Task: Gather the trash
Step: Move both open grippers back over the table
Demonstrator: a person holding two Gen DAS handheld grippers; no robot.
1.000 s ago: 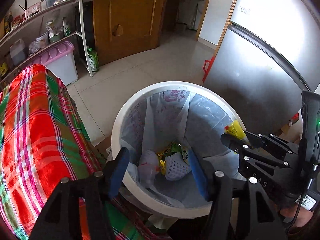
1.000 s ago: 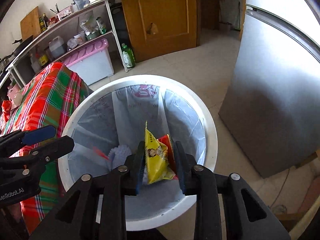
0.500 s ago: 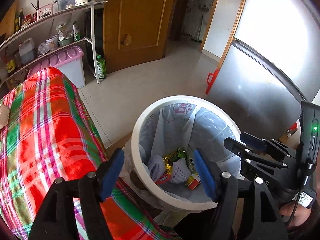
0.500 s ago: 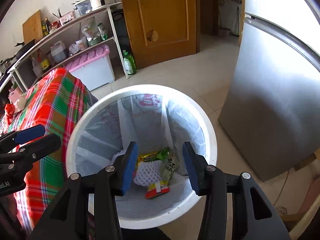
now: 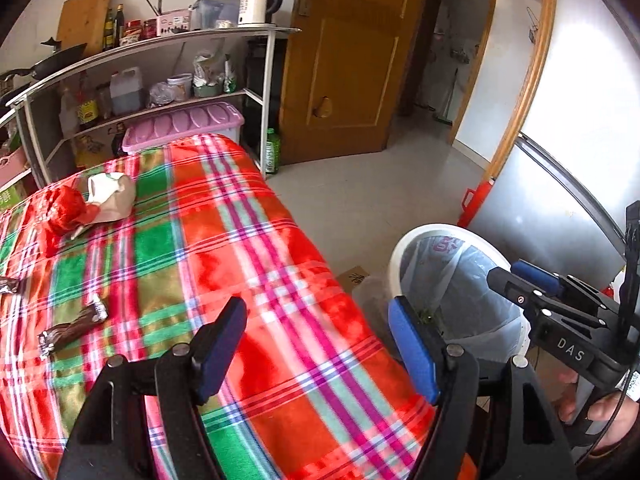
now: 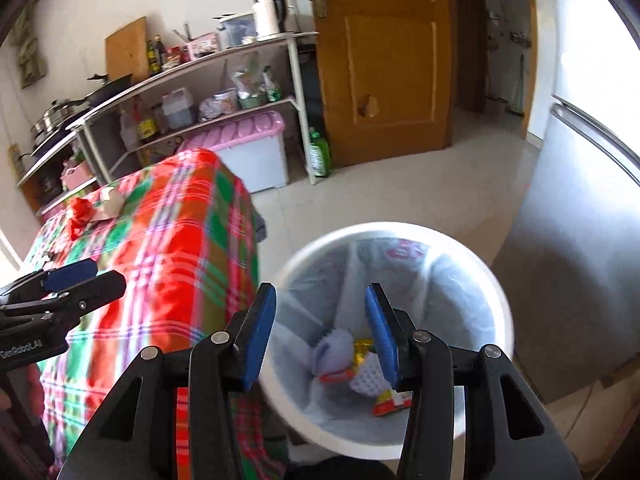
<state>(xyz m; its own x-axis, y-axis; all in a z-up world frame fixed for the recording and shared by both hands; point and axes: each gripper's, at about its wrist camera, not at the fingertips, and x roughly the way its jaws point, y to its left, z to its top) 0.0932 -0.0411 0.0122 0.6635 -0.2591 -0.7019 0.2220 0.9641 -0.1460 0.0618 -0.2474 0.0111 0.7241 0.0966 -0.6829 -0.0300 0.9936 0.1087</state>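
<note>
On the floor, right of the table: white trash bin with a thin plastic liner, standing just beside the table edge.
Inside the bin: white foam net, pale crumpled wrap, yellow wrapper bit, red and white packet, all lying at the bottom.
Right gripper: above the near side of the bin, pointing down into it, jaws just been opening, now set apart with nothing between the blue pads.
Left gripper: over the near right part of the table, jaws just been opening, now wide, holding nothing.
Table: covered by a red, green and pink checked cloth.
Trash on the cloth, far left: red crumpled plastic touching a pale paper bag.
Trash on the cloth, near left: 1 brown shiny wrapper, and 1 more dark wrapper at the left edge, partly cut off.
Far side of the room: shelf rack with bottles and jars, white kettle on top, pink-lidded box below, green bottle on the floor, brown door.
Right side: grey fridge near the bin.
</note>
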